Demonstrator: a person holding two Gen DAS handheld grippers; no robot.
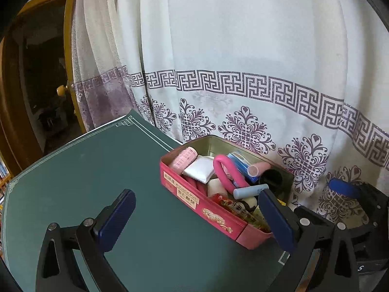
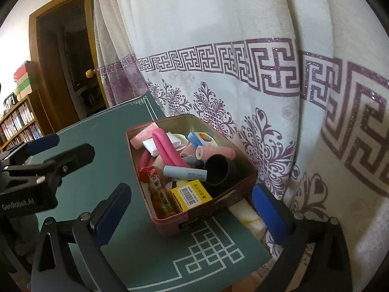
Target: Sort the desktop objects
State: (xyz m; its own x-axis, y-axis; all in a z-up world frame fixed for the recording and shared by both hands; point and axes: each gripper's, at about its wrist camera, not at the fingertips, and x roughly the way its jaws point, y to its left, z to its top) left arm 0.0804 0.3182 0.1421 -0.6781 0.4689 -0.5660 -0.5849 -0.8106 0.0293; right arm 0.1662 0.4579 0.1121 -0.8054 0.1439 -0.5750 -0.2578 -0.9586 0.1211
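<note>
A pink tin box (image 1: 206, 209) stands open on the green table mat (image 1: 97, 170), near the mat's right edge by the curtain. It holds a pink hair roller (image 1: 181, 159), a white packet (image 1: 199, 170), a bent pink foam stick (image 1: 223, 172), a light blue tube (image 2: 184, 172), a black cup (image 2: 220, 170), a yellow barcoded box (image 2: 190, 194) and a red snack packet (image 2: 158, 192). My left gripper (image 1: 197, 219) is open, and the tin's near corner shows between its fingers without touching them. My right gripper (image 2: 190, 214) is open wide before the tin's short end, holding nothing.
A white curtain with purple patterns (image 1: 243, 73) hangs right behind the tin. A white and yellow cloth (image 2: 248, 215) lies beside the tin at the mat's edge. A wooden door frame (image 2: 39, 73) and bookshelves (image 2: 17, 124) are at the left. Bare mat spreads left of the tin.
</note>
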